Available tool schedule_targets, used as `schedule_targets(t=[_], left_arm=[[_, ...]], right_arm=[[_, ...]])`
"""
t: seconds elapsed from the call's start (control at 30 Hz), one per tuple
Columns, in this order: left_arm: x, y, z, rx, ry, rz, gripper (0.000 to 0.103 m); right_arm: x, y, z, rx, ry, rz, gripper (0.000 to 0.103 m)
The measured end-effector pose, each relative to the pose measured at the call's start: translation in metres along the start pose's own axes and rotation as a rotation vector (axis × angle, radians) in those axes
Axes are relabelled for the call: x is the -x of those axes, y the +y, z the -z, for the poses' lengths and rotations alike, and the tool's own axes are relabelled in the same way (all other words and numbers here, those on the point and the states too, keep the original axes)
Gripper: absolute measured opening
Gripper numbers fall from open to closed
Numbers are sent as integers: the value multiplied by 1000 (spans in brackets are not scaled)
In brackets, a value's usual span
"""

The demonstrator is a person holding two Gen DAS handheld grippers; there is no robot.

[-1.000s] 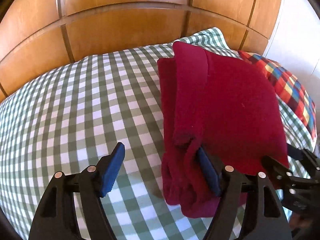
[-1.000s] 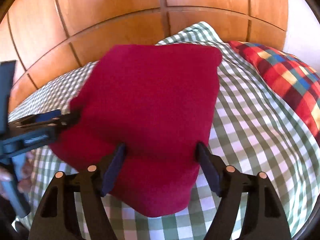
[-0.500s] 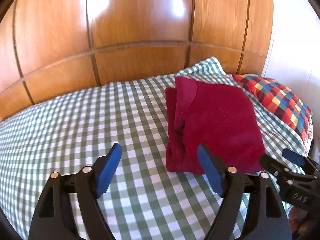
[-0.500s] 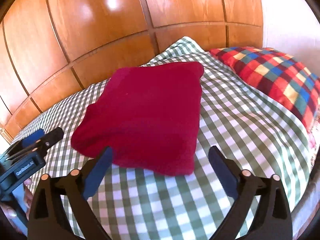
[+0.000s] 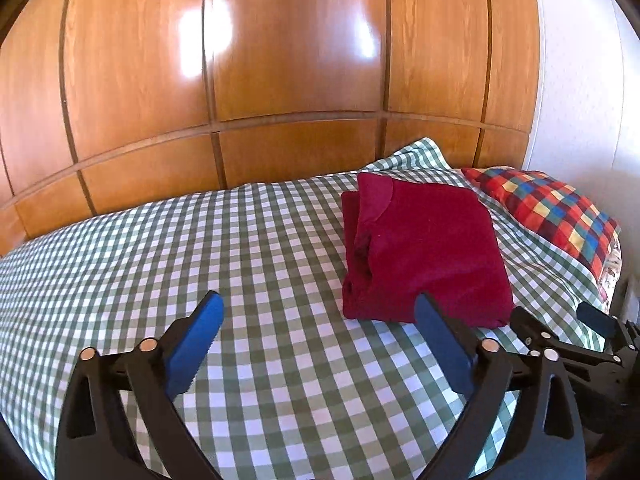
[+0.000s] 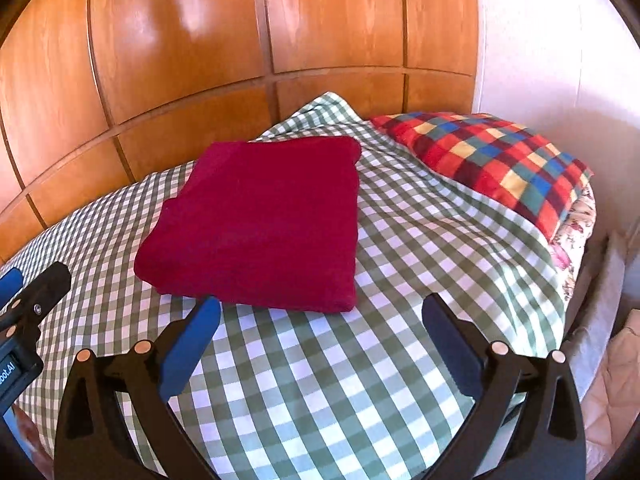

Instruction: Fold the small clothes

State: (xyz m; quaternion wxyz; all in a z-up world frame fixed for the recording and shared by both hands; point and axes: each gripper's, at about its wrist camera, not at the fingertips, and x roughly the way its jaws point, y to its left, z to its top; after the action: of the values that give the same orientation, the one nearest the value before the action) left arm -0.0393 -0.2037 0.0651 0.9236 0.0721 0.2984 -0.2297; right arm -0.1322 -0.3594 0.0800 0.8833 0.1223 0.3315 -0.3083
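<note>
1. My left gripper [image 5: 318,334] is spread wide, nothing between its blue pads [image 5: 196,344], hanging above the green-checked bedspread [image 5: 240,264].
2. My right gripper [image 6: 320,334] is spread just as wide, holding nothing, also over the bedspread [image 6: 420,240].
3. The dark red garment [image 5: 424,252] lies folded into a neat rectangle on the bedspread, flat, no gripper touching it.
4. In the left view the garment sits ahead and right of my left gripper; its layered fold edges show along the left side, and its near edge is partly hidden behind my right-hand pad.
5. In the right view the garment [image 6: 260,220] is ahead and slightly left of centre, its near edge just past my left-hand pad [image 6: 192,354].
6. A multicoloured checked pillow [image 6: 492,168] rests on the bed to the right of the garment, apart from it; also seen in the left view [image 5: 552,212].
7. A glossy wooden panelled headboard [image 5: 280,80] stands behind the bed.
8. Each gripper shows at the edge of the other's view: right one [image 5: 568,332] low right, left one [image 6: 28,304] low left.
</note>
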Motion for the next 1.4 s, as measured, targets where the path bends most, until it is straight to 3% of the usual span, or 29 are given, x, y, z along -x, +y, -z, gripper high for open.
schedule_targets(t=[0.27,1.4], left_arm=[[7,2,2,7,-3,17,99],[8,8,3,-13,-12,-68,99]], right_arm=[[10,1,-1,-4,-17,8,101],[7,7,1,5,0,-10,101]])
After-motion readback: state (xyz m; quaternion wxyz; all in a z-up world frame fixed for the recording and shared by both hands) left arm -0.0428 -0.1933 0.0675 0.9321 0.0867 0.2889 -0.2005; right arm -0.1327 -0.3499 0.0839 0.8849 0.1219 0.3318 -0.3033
